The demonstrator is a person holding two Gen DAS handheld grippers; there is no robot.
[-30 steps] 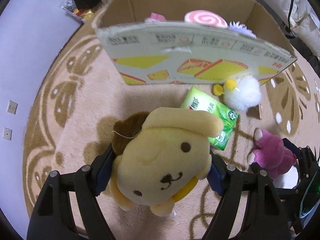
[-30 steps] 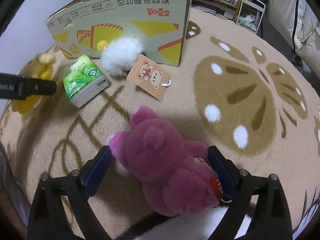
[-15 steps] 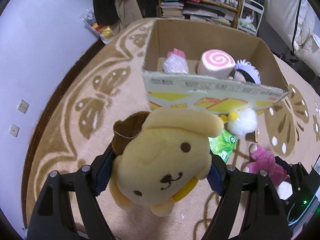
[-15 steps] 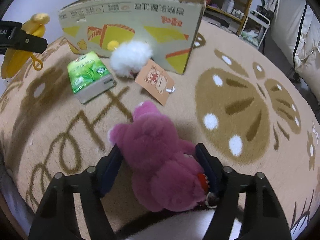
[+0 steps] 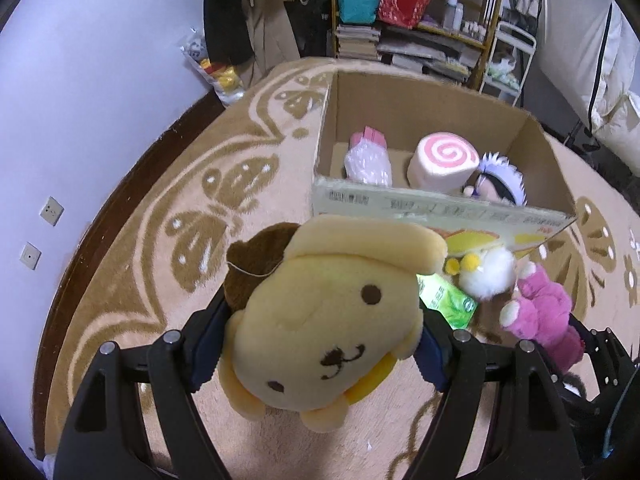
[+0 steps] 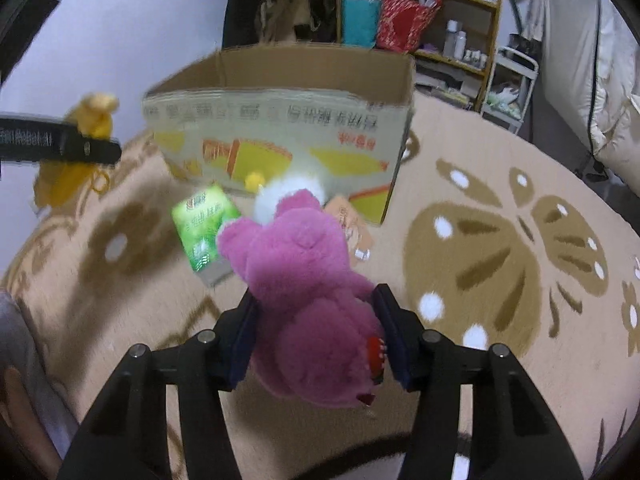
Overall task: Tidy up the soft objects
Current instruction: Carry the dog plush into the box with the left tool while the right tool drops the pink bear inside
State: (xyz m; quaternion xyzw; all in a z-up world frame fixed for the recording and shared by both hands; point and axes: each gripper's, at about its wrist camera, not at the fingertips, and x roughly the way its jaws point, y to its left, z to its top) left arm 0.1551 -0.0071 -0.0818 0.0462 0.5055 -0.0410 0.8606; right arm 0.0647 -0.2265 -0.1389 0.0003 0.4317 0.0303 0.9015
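Note:
My left gripper [image 5: 316, 340] is shut on a yellow plush dog [image 5: 328, 312] with a brown cap, held above the rug in front of the open cardboard box [image 5: 440, 212]. Inside the box lie a pink-swirl roll cushion [image 5: 442, 162], a wrapped pink toy [image 5: 366, 156] and a small doll [image 5: 500, 184]. My right gripper [image 6: 316, 336] is closing its jaws on a purple plush bear [image 6: 308, 292], pads pressing its sides, lifted off the rug. In the left wrist view the bear [image 5: 540, 312] hangs at the right. In the right wrist view the yellow dog [image 6: 88, 120] shows at the far left.
A white fluffy chick toy [image 5: 486, 270], a green tissue pack [image 6: 206, 228] and a paper tag [image 6: 354, 228] lie on the patterned rug [image 6: 500, 240] by the box's front wall. Shelves [image 5: 420, 20] with bags and bottles stand behind. A wall runs along the left.
The right jaws closed on the purple bear and lifted it off the rug. The left gripper rose with the yellow dog, so the inside of the box came into view.

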